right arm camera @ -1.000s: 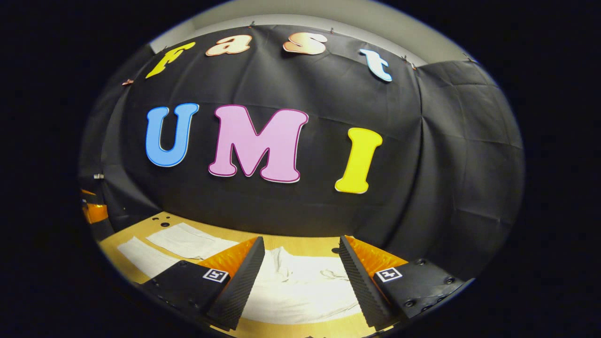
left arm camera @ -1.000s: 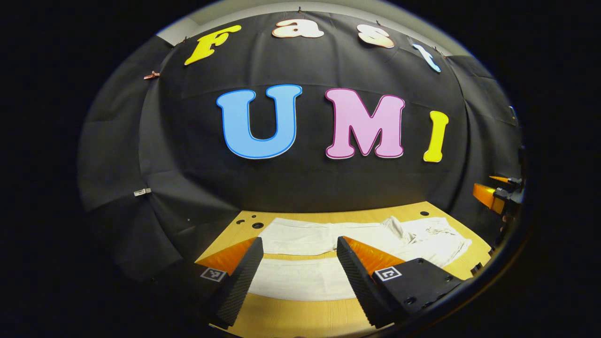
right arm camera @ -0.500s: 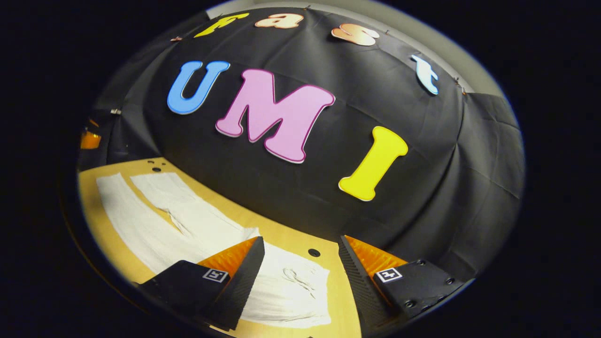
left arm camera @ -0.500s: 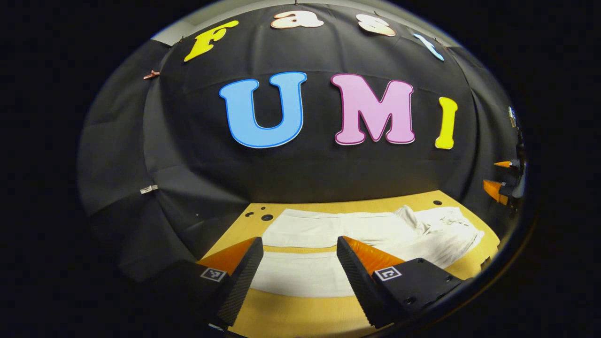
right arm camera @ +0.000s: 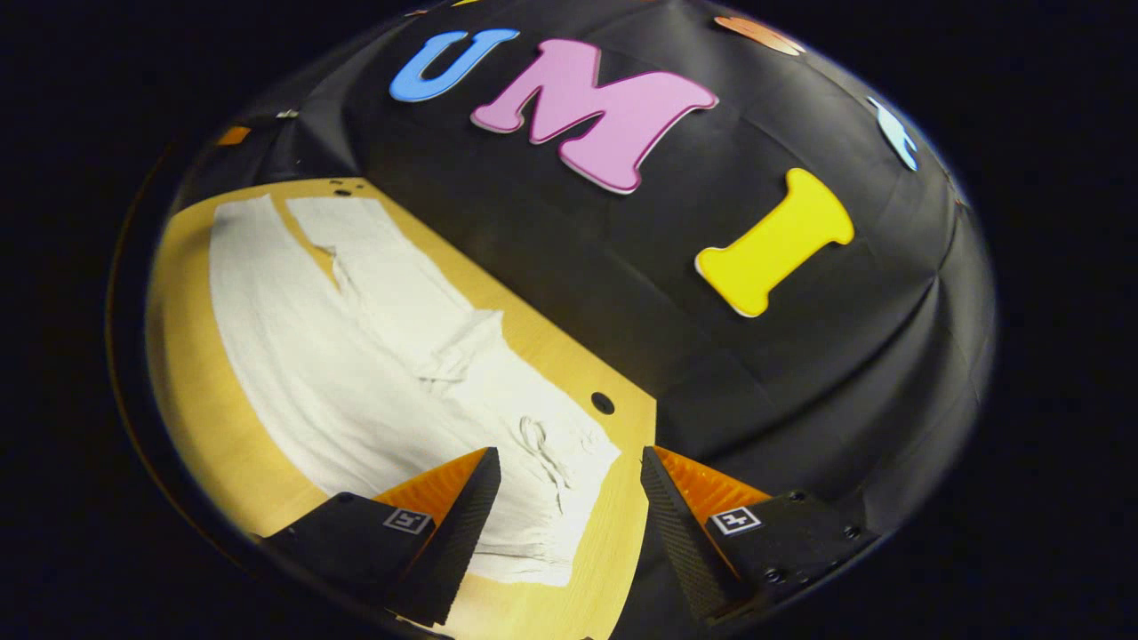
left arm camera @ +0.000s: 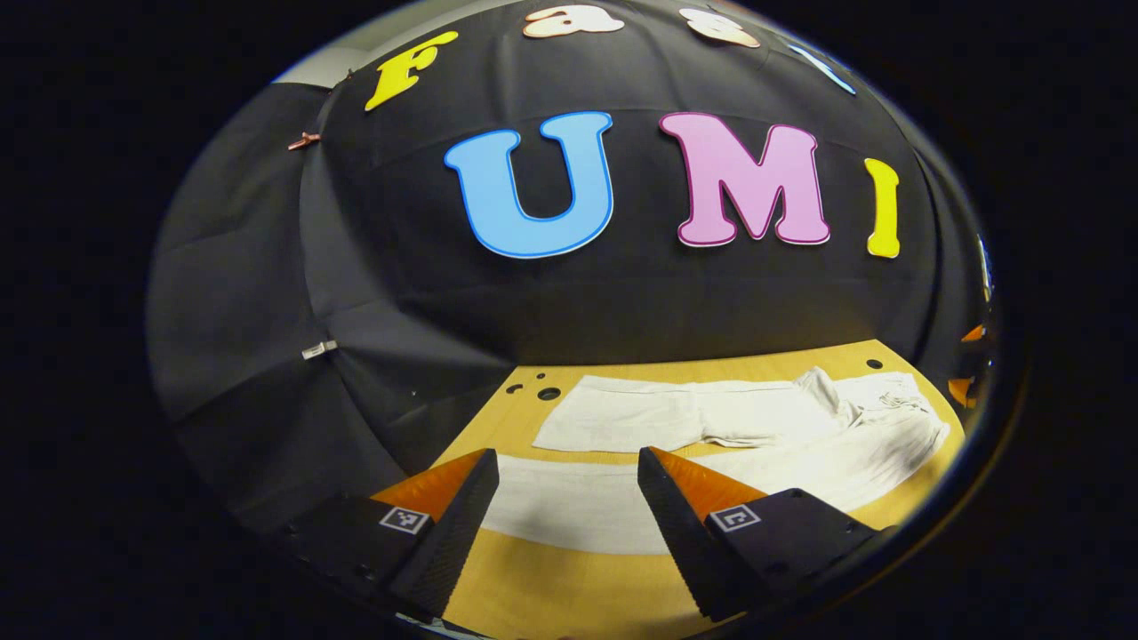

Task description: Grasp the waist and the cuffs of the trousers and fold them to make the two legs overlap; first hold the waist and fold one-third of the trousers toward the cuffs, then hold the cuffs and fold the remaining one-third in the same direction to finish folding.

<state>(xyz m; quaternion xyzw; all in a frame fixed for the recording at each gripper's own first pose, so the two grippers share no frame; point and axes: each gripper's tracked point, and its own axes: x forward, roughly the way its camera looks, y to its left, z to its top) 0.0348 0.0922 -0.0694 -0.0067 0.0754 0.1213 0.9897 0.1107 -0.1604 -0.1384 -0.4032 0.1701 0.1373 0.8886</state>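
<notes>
A pair of white, creased cloth trousers (left arm camera: pixel 711 427) lies spread flat on the pale wooden table (left arm camera: pixel 551 578), its two legs side by side and parted by a narrow strip of bare wood. In the left gripper view the left gripper (left arm camera: pixel 567 516) sits at the bottom centre of the frame with its jaws released and nothing between them; the nearer trouser leg runs as a white band across the gap just beyond the fingertips, not touching them, while the farther leg lies above it and the rumpled waist end reaches toward the right edge of the frame. In the right gripper view the right gripper (right arm camera: pixel 569 516) is at the bottom centre, jaws likewise spread apart and holding nothing; the waist (right arm camera: pixel 542 498) of the trousers lies in the gap between the jaws, closer to the left finger, with its drawstring showing just above. From there the legs stretch away to the upper left of the frame, the cuffs (right arm camera: pixel 293 209) near two dark round holes (right arm camera: pixel 340 189) in the table.
</notes>
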